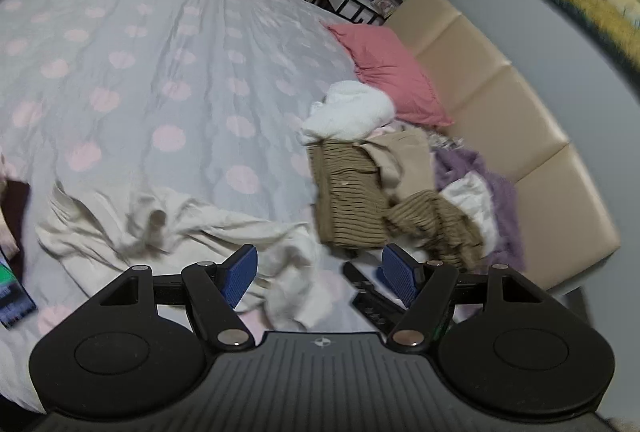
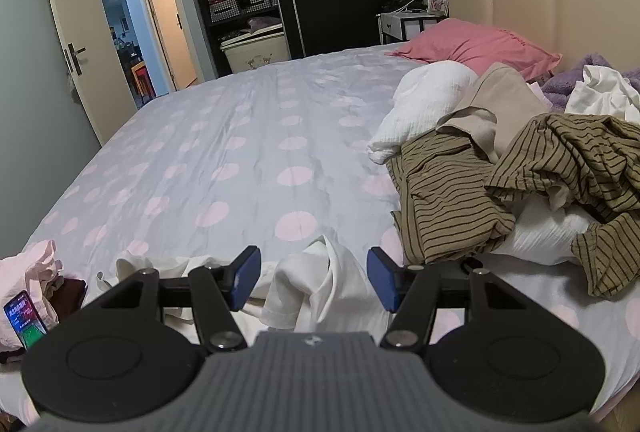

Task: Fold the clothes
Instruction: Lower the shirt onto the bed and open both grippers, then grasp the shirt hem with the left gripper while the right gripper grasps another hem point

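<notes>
Well, my left gripper (image 1: 319,274) and right gripper (image 2: 314,278) both stand spread, empty, over the crumpled cream garment (image 1: 192,228) on the near bedsheet (image 1: 172,44).

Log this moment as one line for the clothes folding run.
left gripper: open, empty | right gripper: open | cream garment: crumpled, unfolded on bed

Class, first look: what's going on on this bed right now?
A person holding two grippers is starting to fold laundry. The cream garment lies crumpled near the edge of the dotted bed sheet. The left gripper and the right gripper hang over it, jaws open, gripping nothing. A pile with a striped brown garment waits beside the pink pillow.
</notes>
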Action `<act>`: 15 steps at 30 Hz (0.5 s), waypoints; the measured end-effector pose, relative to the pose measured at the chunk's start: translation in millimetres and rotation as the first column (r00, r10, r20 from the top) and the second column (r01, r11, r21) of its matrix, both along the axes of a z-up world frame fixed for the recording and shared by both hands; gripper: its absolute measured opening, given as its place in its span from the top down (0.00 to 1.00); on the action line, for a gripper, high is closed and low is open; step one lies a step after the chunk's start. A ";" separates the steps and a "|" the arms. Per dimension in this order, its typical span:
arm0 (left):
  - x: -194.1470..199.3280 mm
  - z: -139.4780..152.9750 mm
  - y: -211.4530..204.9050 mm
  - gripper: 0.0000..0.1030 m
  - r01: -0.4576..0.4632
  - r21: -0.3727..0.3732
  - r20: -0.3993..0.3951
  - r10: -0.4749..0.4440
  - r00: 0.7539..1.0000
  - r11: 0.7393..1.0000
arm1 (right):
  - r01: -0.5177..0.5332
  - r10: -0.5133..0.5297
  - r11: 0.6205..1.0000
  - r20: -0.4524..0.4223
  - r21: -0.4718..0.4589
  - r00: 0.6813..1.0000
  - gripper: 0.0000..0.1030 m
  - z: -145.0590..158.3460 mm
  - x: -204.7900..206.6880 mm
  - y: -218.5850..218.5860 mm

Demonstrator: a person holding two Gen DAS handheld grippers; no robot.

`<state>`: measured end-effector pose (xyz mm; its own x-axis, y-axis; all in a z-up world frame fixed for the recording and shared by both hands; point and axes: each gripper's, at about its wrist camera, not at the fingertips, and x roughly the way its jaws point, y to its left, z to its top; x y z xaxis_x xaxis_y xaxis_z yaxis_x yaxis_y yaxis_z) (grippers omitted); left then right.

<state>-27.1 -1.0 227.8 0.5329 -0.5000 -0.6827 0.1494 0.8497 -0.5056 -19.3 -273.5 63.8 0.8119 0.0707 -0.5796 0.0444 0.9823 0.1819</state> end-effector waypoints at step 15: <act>56.9 -216.3 62.6 0.41 -0.092 0.521 -0.045 0.134 0.990 0.849 | -0.194 0.194 0.978 -0.009 -0.077 0.981 0.37 -13.8 30.5 39.0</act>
<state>29.8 61.6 11.5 0.4993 -0.0039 -0.8664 0.0154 0.9999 0.0044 11.2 -234.5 50.0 0.7861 0.1818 -0.5907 -0.1482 0.9833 0.1054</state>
